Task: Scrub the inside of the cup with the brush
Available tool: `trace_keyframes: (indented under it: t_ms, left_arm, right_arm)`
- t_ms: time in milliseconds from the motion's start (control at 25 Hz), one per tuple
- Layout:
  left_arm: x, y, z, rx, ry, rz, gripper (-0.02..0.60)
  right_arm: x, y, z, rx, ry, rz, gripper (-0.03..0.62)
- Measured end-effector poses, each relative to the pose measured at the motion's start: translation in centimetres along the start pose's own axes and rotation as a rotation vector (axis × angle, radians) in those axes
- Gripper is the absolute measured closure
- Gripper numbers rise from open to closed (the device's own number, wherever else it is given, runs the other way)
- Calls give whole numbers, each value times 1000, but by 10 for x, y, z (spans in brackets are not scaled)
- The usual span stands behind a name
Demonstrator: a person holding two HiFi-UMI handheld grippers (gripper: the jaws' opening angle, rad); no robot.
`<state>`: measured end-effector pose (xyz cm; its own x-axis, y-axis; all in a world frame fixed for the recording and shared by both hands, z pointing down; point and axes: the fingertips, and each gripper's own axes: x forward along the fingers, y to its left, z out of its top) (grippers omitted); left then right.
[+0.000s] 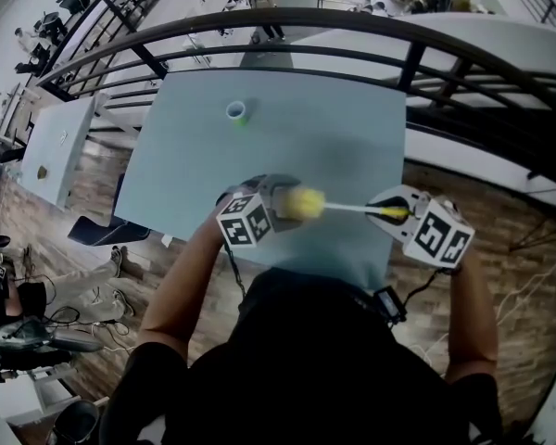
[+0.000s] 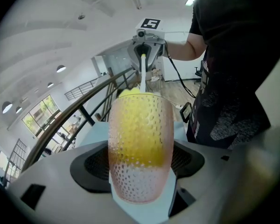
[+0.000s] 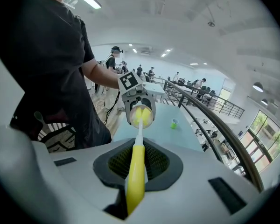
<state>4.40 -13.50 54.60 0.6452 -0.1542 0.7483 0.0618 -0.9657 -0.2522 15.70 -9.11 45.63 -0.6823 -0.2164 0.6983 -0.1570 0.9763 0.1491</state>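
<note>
My left gripper (image 1: 271, 208) is shut on a clear dimpled cup (image 2: 140, 146), held on its side above the near part of the table with its mouth towards my right gripper. The brush's yellow sponge head (image 1: 302, 202) fills the cup (image 3: 139, 116) and shows through its wall (image 2: 139, 129). A thin white shaft (image 1: 347, 209) runs right to the yellow handle (image 3: 135, 171), on which my right gripper (image 1: 396, 214) is shut. Both grippers face each other at the same height.
The light blue table (image 1: 195, 156) reaches to a dark curved railing (image 1: 371, 28) at its far edge. A small green cup (image 1: 237, 111) stands on the table at the far middle. The person's body is close behind both grippers.
</note>
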Motion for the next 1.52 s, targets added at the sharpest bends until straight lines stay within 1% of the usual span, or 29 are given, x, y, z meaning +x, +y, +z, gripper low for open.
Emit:
trace_keyframes:
  t_ms: [80,200,360,520,680,840,1040,1280,1400,1520]
  left_arm:
    - [2,-3,10,23,-1,-4,219]
    - [4,-6,13,56,25,2,219]
    - [-2,-9,11,39,18,-4,219]
    - [-6,-16,2,45,42,-11,219]
    - [-14,-11,-10,30,45,2,219]
    - [-15,-5,-11,15,46,21,219]
    - [-16,-4,-9,18,45,25,219]
    - [-12,-5,19,34,-1,14,219]
    - [-12,0,18,25,3,28,219]
    - [-9,-3,14,13,6,27,219]
  right_arm:
    - [9,2,2,-17,22,6,554]
    - [19,3,3,-30,42,15,554]
    - [19,3,4,-26,23,26,554]
    - [14,9,-5,-13,43,50,554]
    - [8,9,-13,-8,56,52,554]
    - [-6,9,-25,8,84,40,554]
    - [-3,8,-22,0,102,29,554]
    - [17,9,-1,-47,79,26,554]
    - [21,6,6,-67,57,15,554]
    - [20,11,5,-63,43,34,554]
